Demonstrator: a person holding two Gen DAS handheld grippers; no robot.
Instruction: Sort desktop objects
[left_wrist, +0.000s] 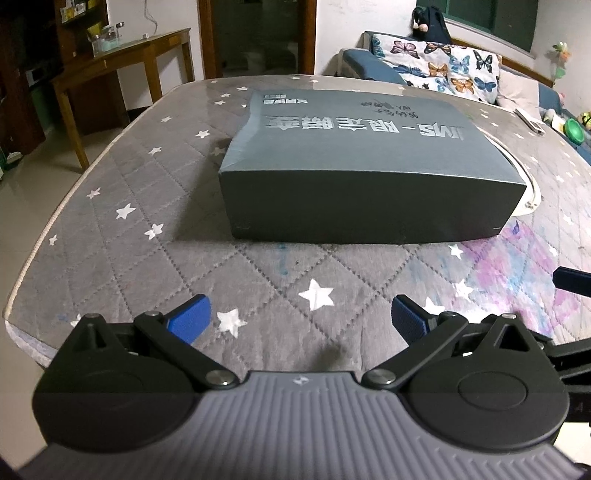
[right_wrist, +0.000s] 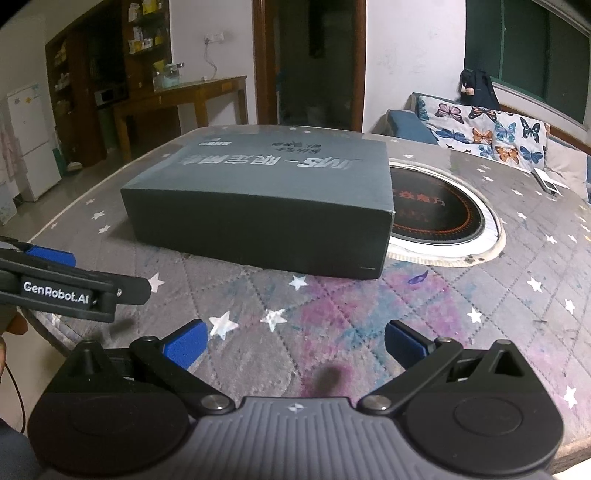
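The left gripper, with its blue-padded fingers spread wide and pinching nothing, is hovering low over the grey quilted star-printed table cover, and the right gripper is hanging just beside it with its own blue pads equally far apart and empty. Ahead of both, the large flat dark-grey cardboard box with pale printed lettering on its lid is lying flat on the cover near the table's middle, its far right corner overlapping the round black inset cooktop with a white rim, while a butterfly-patterned cushion is resting on the blue sofa beyond the table.
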